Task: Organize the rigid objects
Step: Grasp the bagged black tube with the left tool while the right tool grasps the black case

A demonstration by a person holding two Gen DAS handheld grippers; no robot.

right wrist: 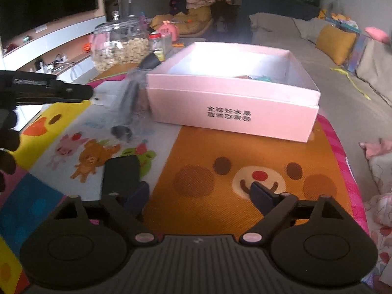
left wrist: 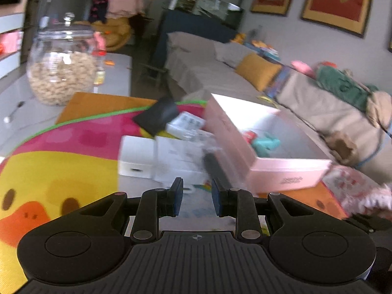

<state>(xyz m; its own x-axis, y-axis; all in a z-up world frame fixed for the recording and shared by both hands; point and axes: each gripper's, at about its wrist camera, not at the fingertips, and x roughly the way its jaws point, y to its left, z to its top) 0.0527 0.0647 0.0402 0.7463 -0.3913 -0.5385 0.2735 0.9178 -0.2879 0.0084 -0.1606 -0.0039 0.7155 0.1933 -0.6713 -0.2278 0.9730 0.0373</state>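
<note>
An open pink-white box [right wrist: 232, 107] stands on the cartoon play mat [right wrist: 245, 152], with a teal item [left wrist: 265, 143] and a red item inside. My right gripper [right wrist: 199, 191] is open wide over the mat, nothing between its fingers. A flat black phone-like object [right wrist: 120, 174] lies on the mat against the outer side of its left finger. A clear bag with a dark cylinder [right wrist: 127, 103] lies left of the box. My left gripper [left wrist: 197, 197] has a narrow empty gap between its pads, just short of two white boxes [left wrist: 137, 156] and that bag [left wrist: 215, 169].
A glass jar of pale snacks [left wrist: 61, 73] and a small red-capped bottle [right wrist: 156, 45] stand at the back left. A black pouch [left wrist: 156, 117] lies behind the white boxes. A grey sofa with a yellow cushion [left wrist: 257, 73] runs along the right. A gloved hand [right wrist: 7, 142] shows at the left.
</note>
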